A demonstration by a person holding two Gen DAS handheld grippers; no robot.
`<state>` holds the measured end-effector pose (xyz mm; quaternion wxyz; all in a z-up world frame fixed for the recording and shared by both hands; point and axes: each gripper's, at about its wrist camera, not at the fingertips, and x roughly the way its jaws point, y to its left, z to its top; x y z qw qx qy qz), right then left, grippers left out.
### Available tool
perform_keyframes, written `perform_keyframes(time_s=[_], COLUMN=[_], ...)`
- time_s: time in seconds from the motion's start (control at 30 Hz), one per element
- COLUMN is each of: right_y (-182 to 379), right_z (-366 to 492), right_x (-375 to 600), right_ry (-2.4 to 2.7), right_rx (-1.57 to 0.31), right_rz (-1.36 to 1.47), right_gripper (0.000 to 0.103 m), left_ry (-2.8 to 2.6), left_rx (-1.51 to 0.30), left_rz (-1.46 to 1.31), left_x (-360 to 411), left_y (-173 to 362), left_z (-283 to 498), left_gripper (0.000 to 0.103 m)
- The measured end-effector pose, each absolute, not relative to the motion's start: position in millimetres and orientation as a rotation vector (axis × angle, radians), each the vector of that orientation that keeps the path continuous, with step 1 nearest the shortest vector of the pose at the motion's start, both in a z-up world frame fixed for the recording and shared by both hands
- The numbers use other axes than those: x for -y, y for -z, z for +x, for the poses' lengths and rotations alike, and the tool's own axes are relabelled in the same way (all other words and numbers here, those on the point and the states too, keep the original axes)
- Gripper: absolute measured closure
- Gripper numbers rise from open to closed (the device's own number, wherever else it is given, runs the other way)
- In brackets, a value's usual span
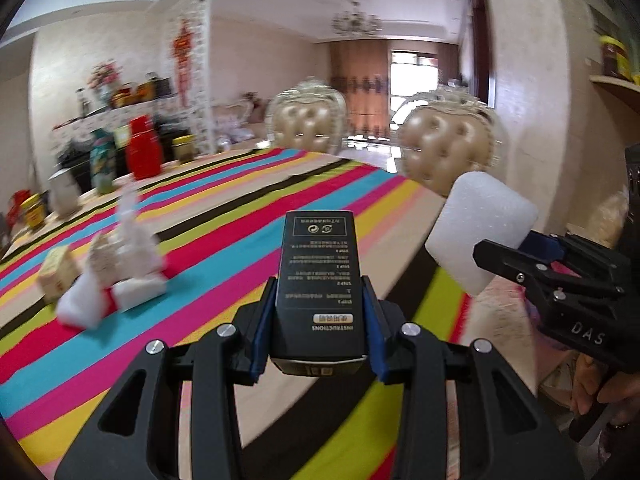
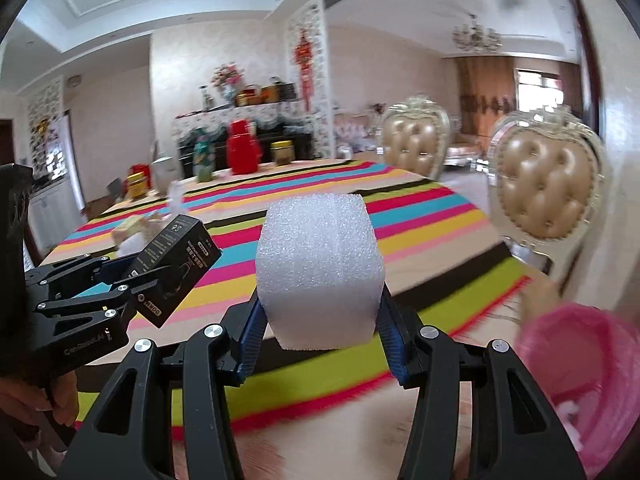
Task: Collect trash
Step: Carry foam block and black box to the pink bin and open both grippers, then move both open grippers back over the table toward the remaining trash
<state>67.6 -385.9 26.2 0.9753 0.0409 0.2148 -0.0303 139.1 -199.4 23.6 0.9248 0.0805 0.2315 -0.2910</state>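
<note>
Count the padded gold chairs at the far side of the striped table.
2. One chair stands at the table's far edge, further back. The other chair stands nearer the camera, to its right. More may be hidden outside the views.

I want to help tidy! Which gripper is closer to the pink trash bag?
Right. The right gripper, holding the foam block, is just beside the pink trash bag; the left gripper is farther off.

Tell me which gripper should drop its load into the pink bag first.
Right, probably. The right gripper holds the white foam block, and the pink bag shows at that view's lower right. The left gripper, clamped on the black box, sits farther from it.
</note>
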Motion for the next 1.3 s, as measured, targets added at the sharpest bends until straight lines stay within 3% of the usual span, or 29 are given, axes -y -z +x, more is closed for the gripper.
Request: perform_keyframes(time_s=[0.73, 1.13, 1.17, 1.3], right_y=[-6, 9, 11, 10], right_z=[-59, -65, -63, -56], right_x=[571, 613, 615, 622], right_ry=[0.642, 0.659, 0.662, 0.629], right_rx=[-0.427, -0.427, -0.431, -0.404], right_rz=[0.203, 0.27, 0.269, 0.311], right_gripper=[0.053, 0.053, 0.052, 0.029], left_ry=[1.11, 1.209, 1.196, 1.123], left_rx=[-0.473, -0.532, -0.54, -0.537], left_rz=[0.242, 0.278, 0.273, 0.226], left_x=[420, 503, 504, 481], left_y=[-15, 7, 7, 0], left_z=[97, 88, 91, 110], left_gripper=[0.064, 0.063, 0.06, 0.043])
